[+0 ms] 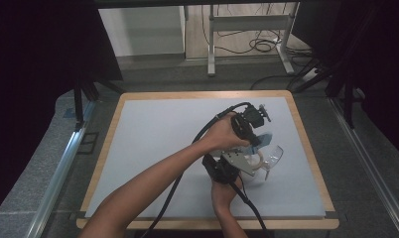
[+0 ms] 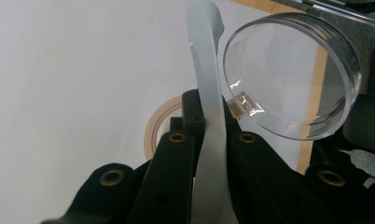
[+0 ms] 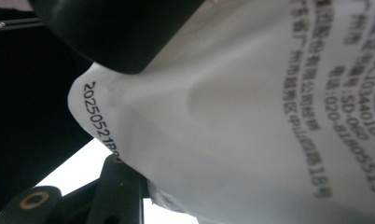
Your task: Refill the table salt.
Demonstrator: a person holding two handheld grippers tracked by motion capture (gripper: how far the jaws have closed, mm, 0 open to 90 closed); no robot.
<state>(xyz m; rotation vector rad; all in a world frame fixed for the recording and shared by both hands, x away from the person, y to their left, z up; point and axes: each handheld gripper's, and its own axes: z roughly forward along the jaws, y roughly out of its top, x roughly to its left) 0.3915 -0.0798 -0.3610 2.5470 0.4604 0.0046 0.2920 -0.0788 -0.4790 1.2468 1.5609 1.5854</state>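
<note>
My left gripper (image 1: pixel 258 143) reaches across from the left, and its jaws (image 2: pixel 211 109) are shut on a translucent white strap (image 2: pixel 208 65). A clear round plastic disc (image 2: pixel 288 70) hangs from that strap, above the mat at the right (image 1: pixel 273 154). Just in front of it, my right gripper (image 1: pixel 253 171) with its grey plate is shut on a white packet (image 1: pixel 256 179). The packet (image 3: pixel 251 116) carries black printed text and a date code and lies right against the right gripper view's camera. One black finger (image 3: pixel 116 186) shows beneath it.
A white mat (image 1: pixel 158 144) covers the wood-edged table (image 1: pixel 306 148). A tan tape roll (image 2: pixel 152 133) lies on the mat behind the left jaws. Beyond the table are a desk frame (image 1: pixel 247 25) and floor cables (image 1: pixel 264 45). Metal rails (image 1: pixel 58 173) run along both sides.
</note>
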